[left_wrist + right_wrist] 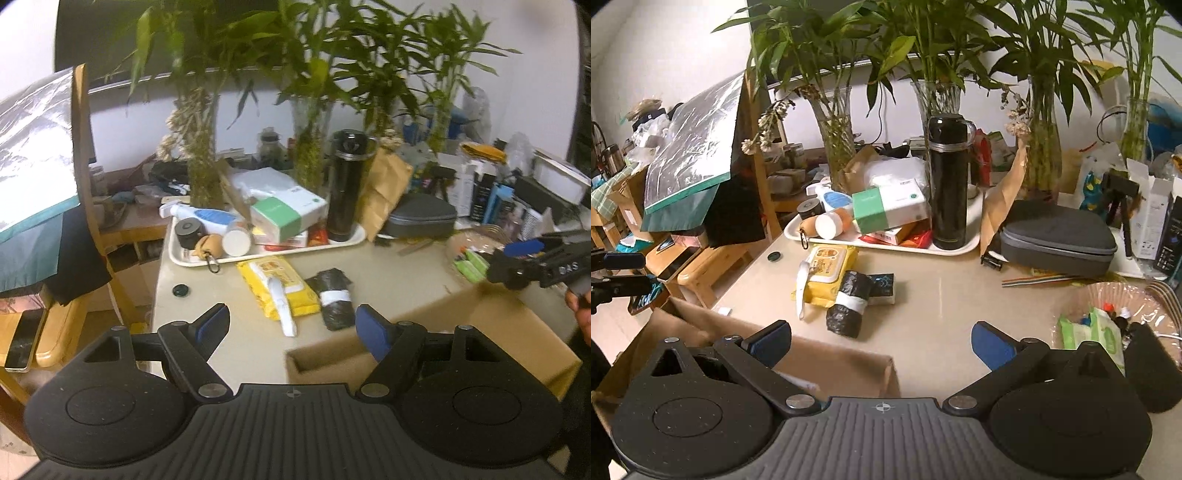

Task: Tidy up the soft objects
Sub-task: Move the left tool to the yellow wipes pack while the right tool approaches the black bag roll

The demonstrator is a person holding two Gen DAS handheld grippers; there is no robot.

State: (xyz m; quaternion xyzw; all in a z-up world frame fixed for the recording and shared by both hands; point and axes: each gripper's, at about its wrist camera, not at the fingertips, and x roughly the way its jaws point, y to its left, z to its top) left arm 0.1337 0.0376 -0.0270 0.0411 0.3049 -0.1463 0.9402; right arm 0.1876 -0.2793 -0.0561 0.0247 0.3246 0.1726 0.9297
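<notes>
Hovering over the surface [942,295], both the left tongs [291,325] and right tongs [882,341] gape wide, holding nothing. Between them and the tray [975,236] lie a yellow wipes pack [827,273] and black bag roll [847,310], touching; a cardboard box [827,365] sits nearer.

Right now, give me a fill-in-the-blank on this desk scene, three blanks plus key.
The tall black flask stands on the white ____.
The black roll wears a ____ band.
Both the left claw and right claw hold ____.

Missing words: tray; white; nothing
</notes>
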